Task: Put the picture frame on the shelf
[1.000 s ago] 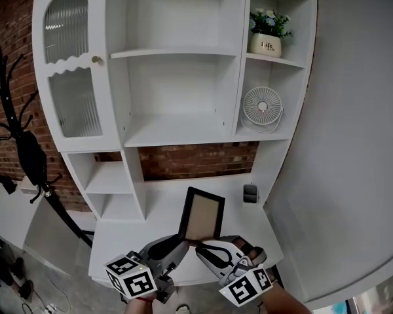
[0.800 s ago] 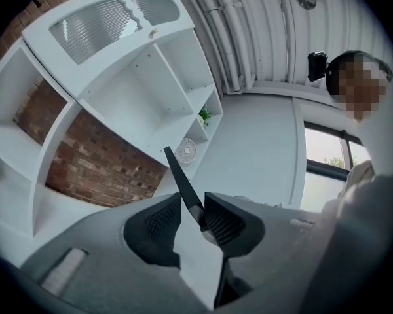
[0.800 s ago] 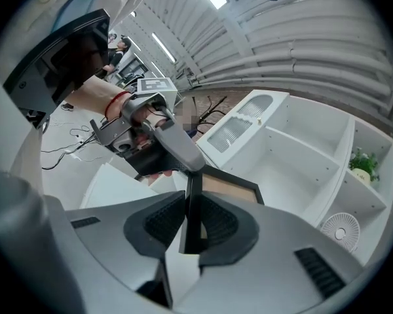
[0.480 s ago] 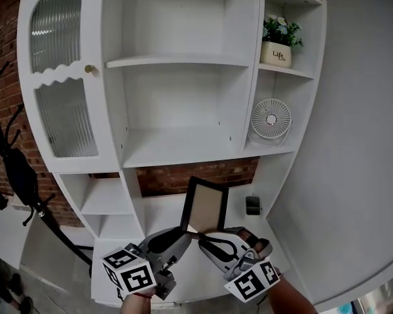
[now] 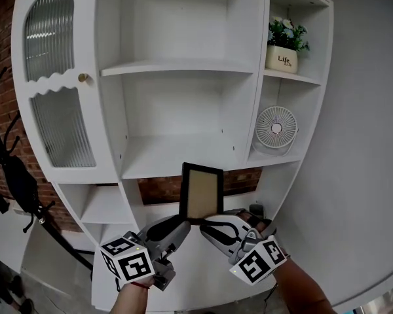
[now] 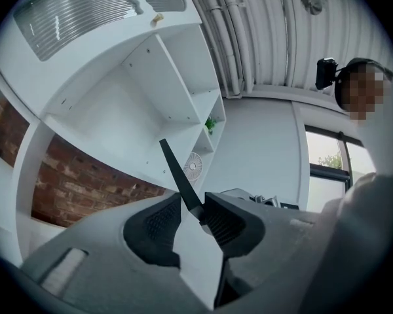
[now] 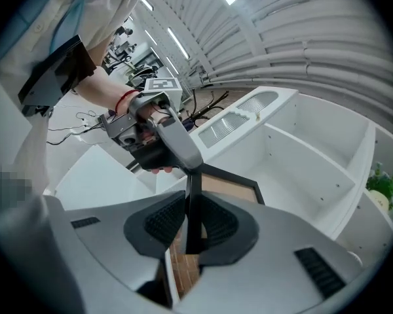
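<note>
The picture frame (image 5: 200, 191) hangs before the shelf unit (image 5: 177, 157), left gripper (image 5: 181, 222) under its left corner, right gripper (image 5: 212, 226) under its right; fan (image 5: 276, 128) upper right of it, potted plant (image 5: 286, 42) higher

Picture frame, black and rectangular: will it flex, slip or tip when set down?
The black rectangular picture frame is probably stiff: edges look straight though gripped only at the bottom. It looks thin edge-on, so likely tips unless leaned. Jaws pinch a narrow rim; it might pivot.
</note>
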`<control>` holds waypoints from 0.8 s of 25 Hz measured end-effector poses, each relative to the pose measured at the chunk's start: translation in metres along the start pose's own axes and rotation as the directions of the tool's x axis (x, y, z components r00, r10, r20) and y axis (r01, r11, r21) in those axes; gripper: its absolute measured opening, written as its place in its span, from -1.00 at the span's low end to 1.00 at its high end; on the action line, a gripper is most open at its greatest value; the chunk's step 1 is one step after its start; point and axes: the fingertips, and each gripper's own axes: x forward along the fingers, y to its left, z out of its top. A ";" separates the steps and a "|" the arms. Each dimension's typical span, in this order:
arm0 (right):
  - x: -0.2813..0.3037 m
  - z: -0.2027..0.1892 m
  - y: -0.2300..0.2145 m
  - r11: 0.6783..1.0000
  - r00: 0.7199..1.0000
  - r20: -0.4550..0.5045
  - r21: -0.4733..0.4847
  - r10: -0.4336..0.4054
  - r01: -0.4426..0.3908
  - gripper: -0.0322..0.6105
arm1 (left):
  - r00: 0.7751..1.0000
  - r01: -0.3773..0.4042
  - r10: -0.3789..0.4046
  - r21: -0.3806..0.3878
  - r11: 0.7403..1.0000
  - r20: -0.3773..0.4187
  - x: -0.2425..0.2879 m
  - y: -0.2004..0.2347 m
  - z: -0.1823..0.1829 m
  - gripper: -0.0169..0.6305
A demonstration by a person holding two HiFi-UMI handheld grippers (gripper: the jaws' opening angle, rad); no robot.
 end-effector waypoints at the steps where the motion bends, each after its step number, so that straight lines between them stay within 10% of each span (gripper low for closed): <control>1: 0.003 -0.003 -0.006 1.000 1.000 0.002 -0.004 0.009 -0.009 -0.64 | 1.000 -0.005 0.005 -0.002 1.000 0.003 0.004 0.003 0.003 -0.59; 20: 0.063 -0.040 -0.062 0.981 0.981 0.027 -0.004 0.193 -0.193 -0.64 | 0.997 -0.057 0.062 -0.111 0.992 0.048 0.042 0.072 0.037 -0.59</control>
